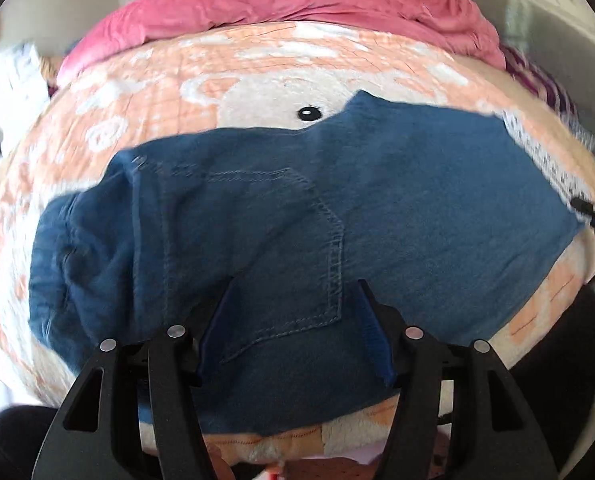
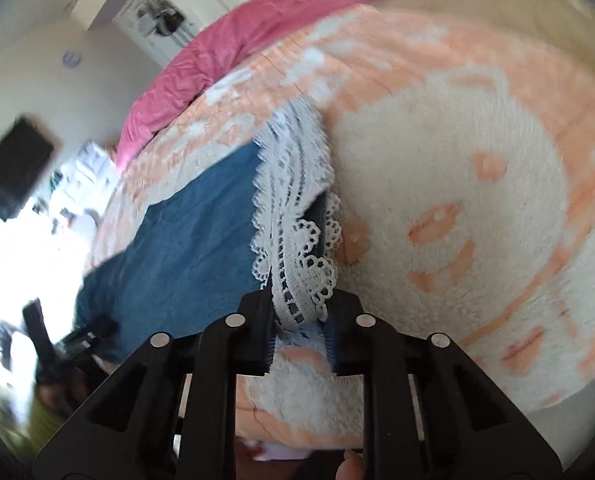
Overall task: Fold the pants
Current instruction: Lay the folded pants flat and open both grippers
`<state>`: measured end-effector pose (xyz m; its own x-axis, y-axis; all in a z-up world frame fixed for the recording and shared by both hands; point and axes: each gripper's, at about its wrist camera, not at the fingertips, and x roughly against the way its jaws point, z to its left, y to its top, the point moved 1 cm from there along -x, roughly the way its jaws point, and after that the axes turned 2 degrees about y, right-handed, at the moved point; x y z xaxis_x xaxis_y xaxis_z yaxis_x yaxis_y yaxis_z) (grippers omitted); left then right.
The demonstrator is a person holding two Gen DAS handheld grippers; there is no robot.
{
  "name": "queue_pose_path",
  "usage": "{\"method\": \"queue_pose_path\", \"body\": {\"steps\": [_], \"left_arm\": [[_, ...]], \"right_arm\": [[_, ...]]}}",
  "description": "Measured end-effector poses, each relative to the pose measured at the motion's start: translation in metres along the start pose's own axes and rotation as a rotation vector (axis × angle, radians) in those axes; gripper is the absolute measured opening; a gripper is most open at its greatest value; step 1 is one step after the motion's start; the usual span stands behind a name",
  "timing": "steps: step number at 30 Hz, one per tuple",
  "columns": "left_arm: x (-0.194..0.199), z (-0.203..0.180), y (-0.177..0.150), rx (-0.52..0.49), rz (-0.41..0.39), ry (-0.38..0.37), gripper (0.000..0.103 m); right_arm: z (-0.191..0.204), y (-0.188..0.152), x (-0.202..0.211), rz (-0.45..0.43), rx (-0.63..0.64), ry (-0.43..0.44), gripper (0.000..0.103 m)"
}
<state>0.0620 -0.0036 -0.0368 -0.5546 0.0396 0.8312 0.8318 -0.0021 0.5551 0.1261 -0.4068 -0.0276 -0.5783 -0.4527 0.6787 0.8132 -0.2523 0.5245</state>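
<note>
- On a bed covered by a fleecy peach-and-cream blanket point(image 1: 257, 64) lie blue denim pants point(image 1: 377, 184), spread flat across the near half of the bed.
- Back pocket point(image 1: 281, 248) faces up, its stitched outline plain to see; waist end bunches and wrinkles toward the left of the left wrist view.
- White lace trim point(image 2: 293, 184) runs along the hem end of the pants, at the right edge of the left wrist view.
- Left gripper point(image 1: 295, 312): jaws about half apart, hovering over the pocket area. The blue pads flank the pocket seam; cannot tell whether the tips touch the cloth. Nothing clamped between them.
- Right gripper point(image 2: 301, 320): jaws drawn nearly together, pinching the lace trim at the hem. Lace bunches up between the pads and rises out of them.
- Right gripper's black tip also shows at the far right edge of the left wrist view, at the hem corner.
- The two grippers sit well apart, one at mid-garment, one at the hem end.
- A cartoon face pattern on the blanket: one black eye point(image 1: 308, 113) just beyond the far edge of the denim.
- Crumpled pink duvet point(image 1: 281, 4) lies along the far side of the bed, beyond the blanket.
- A dark rectangular object point(image 2: 15, 176) hangs on the pale wall at the left of the right wrist view; blurred.
</note>
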Motion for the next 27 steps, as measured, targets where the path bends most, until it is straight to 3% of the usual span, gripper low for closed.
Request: {"method": "queue_pose_path", "body": {"steps": [7,11,13,14,17,22,25,27], "left_arm": [[0.001,0.01,-0.004,0.05,0.011,-0.036,0.058],[0.001,0.016,-0.004,0.078,0.013,-0.067,0.058],[0.003,0.019,-0.004,0.094,0.014,-0.085,0.058],[0.006,0.021,-0.004,0.103,0.011,-0.094,0.058],[0.022,0.031,-0.003,0.149,-0.02,-0.134,0.058],[0.058,0.063,0.012,0.232,-0.124,-0.127,0.062],[0.066,0.052,0.034,0.179,-0.156,-0.117,0.062],[0.06,0.032,0.05,0.124,-0.137,-0.149,0.065]], "right_arm": [[0.014,-0.014,-0.014,0.045,0.186,-0.202,0.017],[0.009,-0.015,-0.009,0.026,0.155,-0.196,0.022],[0.009,-0.014,-0.004,0.019,0.14,-0.196,0.032],[0.011,-0.013,0.001,0.003,0.133,-0.221,0.05],[0.017,-0.012,0.023,-0.073,0.141,-0.291,0.054],[0.052,-0.011,0.036,-0.135,0.237,-0.264,0.054],[0.09,-0.011,0.015,-0.101,0.337,-0.205,0.06],[0.121,-0.011,-0.005,-0.069,0.429,-0.171,0.061]]}}
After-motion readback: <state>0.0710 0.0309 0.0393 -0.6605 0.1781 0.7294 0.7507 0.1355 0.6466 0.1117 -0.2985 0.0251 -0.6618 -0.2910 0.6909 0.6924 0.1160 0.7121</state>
